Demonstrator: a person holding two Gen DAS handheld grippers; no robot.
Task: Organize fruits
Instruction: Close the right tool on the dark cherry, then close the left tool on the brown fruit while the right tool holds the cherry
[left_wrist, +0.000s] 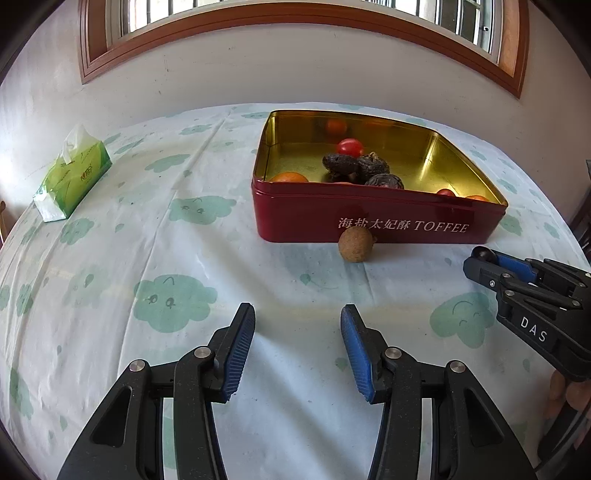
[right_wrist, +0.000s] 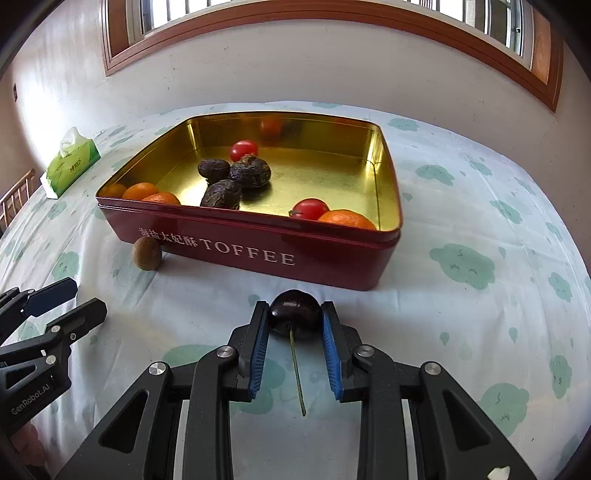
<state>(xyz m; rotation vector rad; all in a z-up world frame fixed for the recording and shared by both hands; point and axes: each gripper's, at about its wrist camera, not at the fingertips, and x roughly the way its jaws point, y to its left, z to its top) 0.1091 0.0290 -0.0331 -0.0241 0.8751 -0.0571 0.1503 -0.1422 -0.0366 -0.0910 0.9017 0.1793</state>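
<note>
- Surface: a table under a pale cloth (left_wrist: 207, 258) printed with green cloud shapes; the cloth shows creases and a few small stains.
- Room: a white wall (right_wrist: 295, 81) behind the table, with a brown wooden window frame (left_wrist: 295, 14) above it. Daylight enters through the window.
- A green tissue pack (left_wrist: 70, 173) lies near the table's far left edge.
- A red tin marked TOFFEE (right_wrist: 258, 254), gold inside, sits mid-table holding oranges, small red tomatoes and dark wrinkled fruits.
- A brown round fruit (left_wrist: 356, 245) rests on the cloth, touching the tin's front wall.
- Right gripper (right_wrist: 295, 317): jaws clamped on a dark cherry (right_wrist: 295, 310), stem pointing back toward the camera, just in front of the tin.
- Left gripper (left_wrist: 297, 314): jaws apart, nothing between them, above bare cloth.
</note>
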